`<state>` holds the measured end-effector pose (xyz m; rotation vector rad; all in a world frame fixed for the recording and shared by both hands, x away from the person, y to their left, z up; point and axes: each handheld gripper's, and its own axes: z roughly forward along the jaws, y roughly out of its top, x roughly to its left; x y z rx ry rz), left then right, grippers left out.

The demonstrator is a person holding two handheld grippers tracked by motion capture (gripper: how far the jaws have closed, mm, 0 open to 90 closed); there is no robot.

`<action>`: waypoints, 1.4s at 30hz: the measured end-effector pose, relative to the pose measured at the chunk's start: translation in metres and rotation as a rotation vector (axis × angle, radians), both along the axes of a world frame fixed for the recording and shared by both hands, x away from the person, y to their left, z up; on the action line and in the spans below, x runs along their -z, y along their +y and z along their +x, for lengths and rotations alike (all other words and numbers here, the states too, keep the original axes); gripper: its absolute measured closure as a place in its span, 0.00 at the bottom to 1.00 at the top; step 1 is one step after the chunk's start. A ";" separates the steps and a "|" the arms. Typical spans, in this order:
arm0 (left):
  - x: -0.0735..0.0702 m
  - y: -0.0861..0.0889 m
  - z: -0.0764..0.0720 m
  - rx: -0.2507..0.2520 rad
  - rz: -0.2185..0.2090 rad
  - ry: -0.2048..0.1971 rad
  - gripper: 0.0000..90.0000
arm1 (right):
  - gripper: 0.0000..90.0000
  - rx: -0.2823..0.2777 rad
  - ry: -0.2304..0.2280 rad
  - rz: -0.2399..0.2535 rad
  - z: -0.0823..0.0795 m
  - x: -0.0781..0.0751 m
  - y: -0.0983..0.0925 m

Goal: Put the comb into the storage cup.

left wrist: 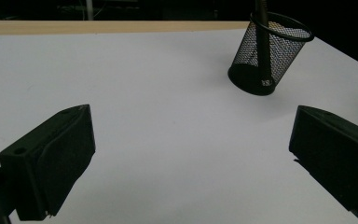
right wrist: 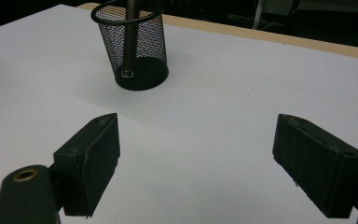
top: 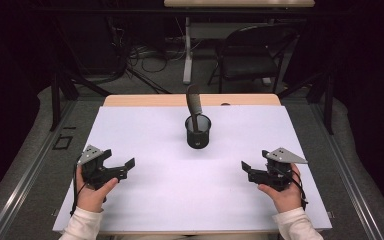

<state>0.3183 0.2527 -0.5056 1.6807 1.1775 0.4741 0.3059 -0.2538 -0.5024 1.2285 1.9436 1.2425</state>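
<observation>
A black mesh cup [top: 198, 133] stands upright on the white table top [top: 180, 190], just behind the middle. A dark long-handled utensil [top: 194, 102] stands in it and leans back-left; its broad end sticks up above the rim. My left gripper [top: 126, 168] rests at the front left, open and holding nothing. My right gripper [top: 247, 171] rests at the front right, also open and holding nothing. Both point inward at the cup and sit well short of it. The left gripper view has the cup [left wrist: 261, 60] at upper right beyond the open gripper [left wrist: 192, 126]. The right gripper view has the cup [right wrist: 136, 49] at upper left, the gripper [right wrist: 196, 126] open.
A strip of bare wood [top: 145, 100] runs along the table's far edge. Beyond it stand a black folding chair [top: 250, 52], a white table leg [top: 187, 50] and cables [top: 140, 55] on the floor. A hand with a white sleeve [top: 85, 225] holds each gripper.
</observation>
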 end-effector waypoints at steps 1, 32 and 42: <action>0.001 0.001 0.000 -0.004 -0.002 0.000 0.01 | 0.17 0.003 0.001 0.004 0.000 0.001 -0.001; 0.026 0.017 0.005 -0.023 0.042 -0.031 0.01 | 0.17 0.091 0.028 0.019 0.007 0.031 -0.021; 0.029 0.019 0.005 -0.028 0.050 -0.038 0.01 | 0.17 0.108 0.041 0.018 0.009 0.036 -0.028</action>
